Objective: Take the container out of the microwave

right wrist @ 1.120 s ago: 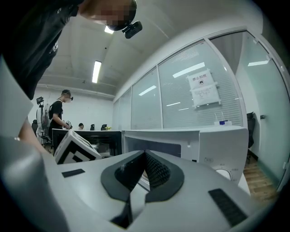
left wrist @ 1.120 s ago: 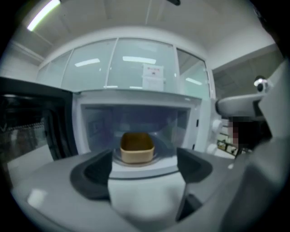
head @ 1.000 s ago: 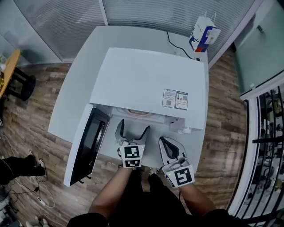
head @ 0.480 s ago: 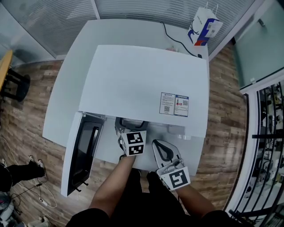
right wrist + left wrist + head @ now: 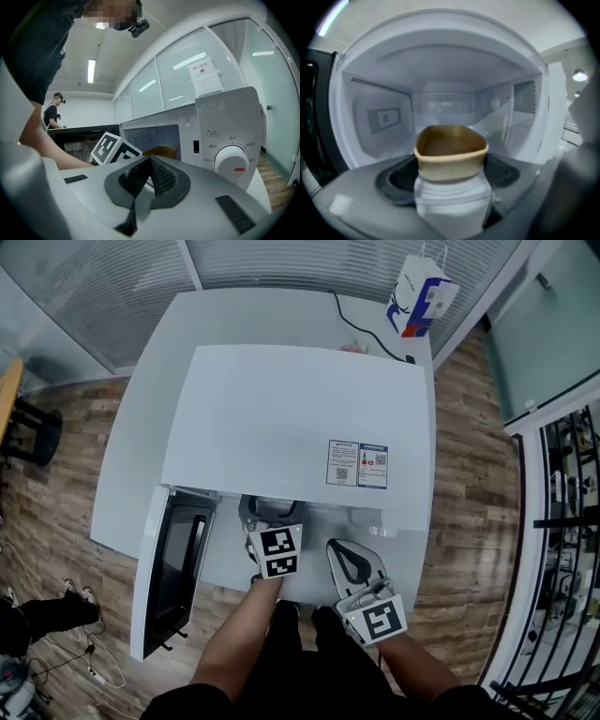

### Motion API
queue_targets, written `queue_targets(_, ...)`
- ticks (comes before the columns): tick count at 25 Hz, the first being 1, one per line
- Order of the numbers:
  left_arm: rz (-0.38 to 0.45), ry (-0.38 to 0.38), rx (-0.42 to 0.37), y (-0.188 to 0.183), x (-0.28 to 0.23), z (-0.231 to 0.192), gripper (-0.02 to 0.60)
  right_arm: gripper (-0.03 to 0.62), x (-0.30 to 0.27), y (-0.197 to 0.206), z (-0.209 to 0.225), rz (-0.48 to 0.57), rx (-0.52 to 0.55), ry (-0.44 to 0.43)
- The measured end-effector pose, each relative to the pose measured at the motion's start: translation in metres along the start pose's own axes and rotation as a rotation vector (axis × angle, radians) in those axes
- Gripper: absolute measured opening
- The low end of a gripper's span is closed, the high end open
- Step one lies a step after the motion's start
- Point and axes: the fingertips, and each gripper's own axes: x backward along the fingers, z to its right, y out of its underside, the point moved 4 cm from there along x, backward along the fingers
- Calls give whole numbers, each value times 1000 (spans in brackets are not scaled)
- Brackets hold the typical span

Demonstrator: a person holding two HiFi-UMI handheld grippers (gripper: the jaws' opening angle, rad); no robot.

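Note:
The white microwave (image 5: 281,418) stands on a white table (image 5: 131,474) with its door (image 5: 173,568) swung open to the left. Inside its cavity sits the container (image 5: 450,150), a tan bowl with a white lower part, also glimpsed in the right gripper view (image 5: 164,151). My left gripper (image 5: 269,514) reaches into the cavity. Its jaws (image 5: 450,176) are closing, with the container between the dark pads (image 5: 396,180), which stand close at its sides. My right gripper (image 5: 339,554) hangs shut and empty in front of the control panel (image 5: 225,126).
The microwave's dial (image 5: 230,164) is right of the cavity opening. A paper bag (image 5: 420,296) and a cable (image 5: 361,329) lie at the table's far end. Glass walls surround the table. Another person (image 5: 54,110) stands far off.
My left gripper has gone forward from in front of the opening into the cavity, so its jaws now flank the container. The right gripper has stayed about where it was.

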Motion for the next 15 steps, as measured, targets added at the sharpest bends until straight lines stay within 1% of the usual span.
queue_targets(6,36,1,27,-1,28,2,437,-2,11,-5,-5,21,14,5)
queue_targets(11,58,1,30,2,62,7,434,-2,24,-8,-14,39,30,2)
queue_targets(15,53,25,18,5,95,17,434,-2,35,-18,-25,62,34,-12)
